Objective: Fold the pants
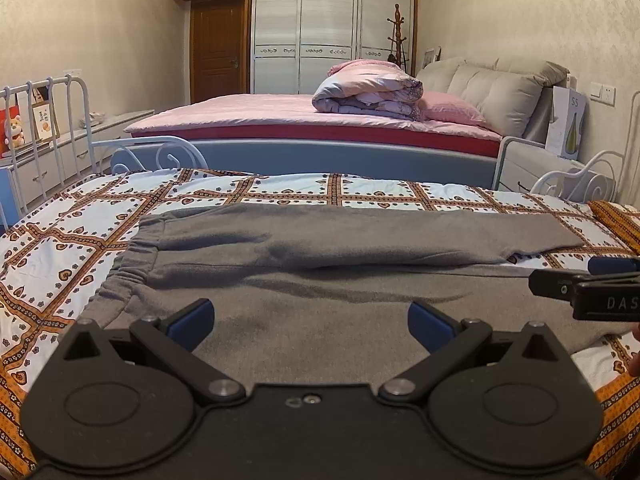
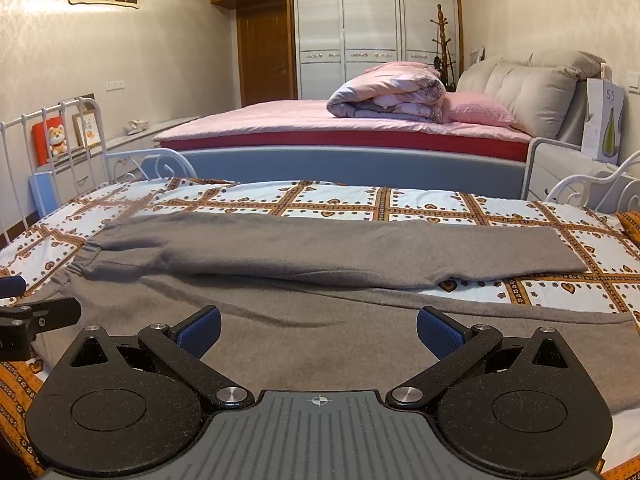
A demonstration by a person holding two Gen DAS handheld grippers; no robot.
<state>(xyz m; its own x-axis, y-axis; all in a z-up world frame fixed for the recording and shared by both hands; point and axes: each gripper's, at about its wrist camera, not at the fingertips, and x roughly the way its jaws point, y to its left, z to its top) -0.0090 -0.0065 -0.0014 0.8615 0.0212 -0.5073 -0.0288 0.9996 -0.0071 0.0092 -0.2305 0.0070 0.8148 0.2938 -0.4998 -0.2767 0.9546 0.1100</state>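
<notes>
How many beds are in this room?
2. The near bed has the heart-patterned sheet, and the gray pants lie on it. The far bed has a pink sheet and a rolled quilt. Another could be out of view.

White carton [image 1: 567,126], far ahead and right of the left gripper, beside the padded headboard: "SS" in grey near its top, over a picture of a pale yellow-green bottle.
Same white carton [image 2: 604,120], far ahead and right of the right gripper: the mark reads "S5" or "SS"; I cannot tell which.
Right gripper [image 1: 560,280], seen at the right edge of the left wrist view: pale letters "DAS" on its black body, cut off by the frame edge.
Framed card on the low cabinet, far left: print too small to read.
</notes>
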